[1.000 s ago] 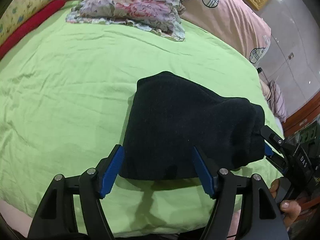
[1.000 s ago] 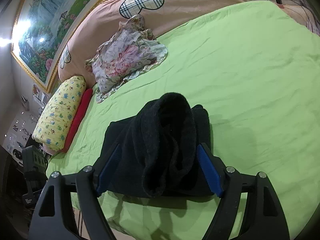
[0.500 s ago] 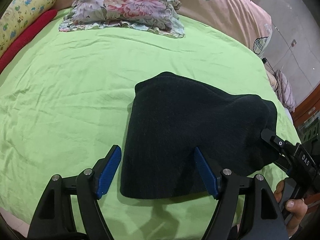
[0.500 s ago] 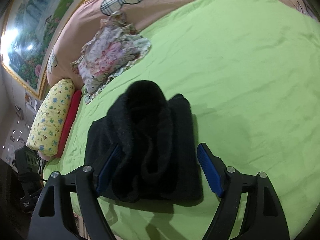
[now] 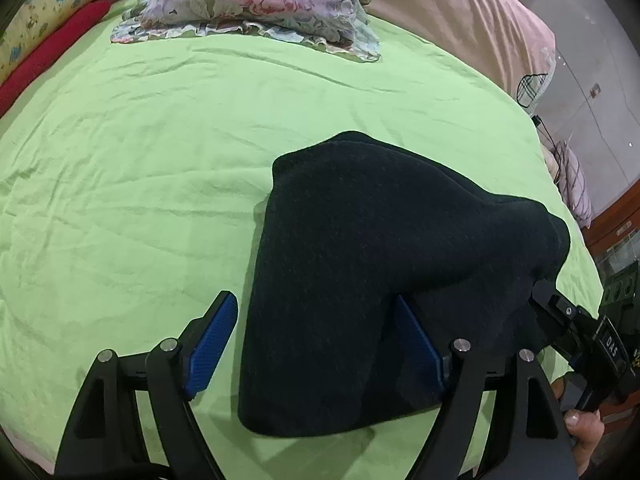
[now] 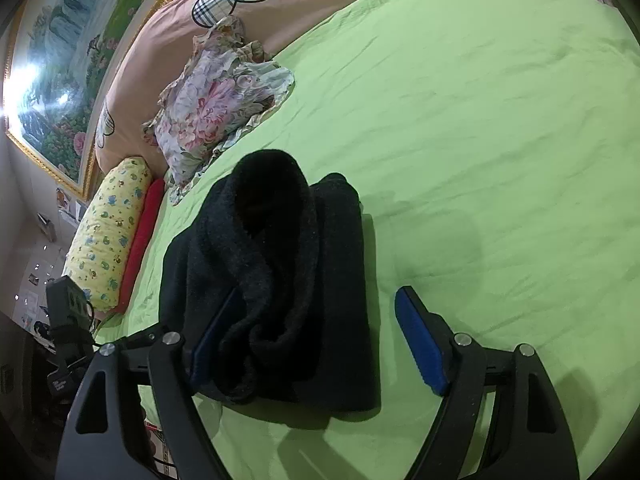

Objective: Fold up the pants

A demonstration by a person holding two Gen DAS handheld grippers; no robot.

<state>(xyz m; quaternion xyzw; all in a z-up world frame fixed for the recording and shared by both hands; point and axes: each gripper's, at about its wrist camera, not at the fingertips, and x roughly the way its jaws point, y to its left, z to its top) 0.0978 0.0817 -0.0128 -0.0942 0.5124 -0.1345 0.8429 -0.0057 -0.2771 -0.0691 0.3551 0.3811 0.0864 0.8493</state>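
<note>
The black fleece pants (image 5: 360, 264) lie folded in a thick bundle on the green bedsheet (image 5: 140, 160). My left gripper (image 5: 316, 344) is open, its blue pads on either side of the bundle's near edge, the right pad tucked under a raised fold. In the right wrist view the pants (image 6: 280, 272) show a bulging rolled fold on top. My right gripper (image 6: 308, 340) is open, its left pad against the bundle's side and its right pad apart from it over bare sheet. The right gripper also shows at the pants' right end in the left wrist view (image 5: 568, 320).
A floral pillow (image 5: 260, 0) lies at the head of the bed with a pink cover (image 5: 460, 20) behind it. A yellow bolster (image 6: 108, 232) and a red cushion (image 6: 144, 240) lie along one side. The bed's edge runs just below both grippers.
Both grippers have drawn back a little from the bundle. The right gripper has shifted right, so its right pad now stands off the pants. The pants have settled lower onto the sheet.
</note>
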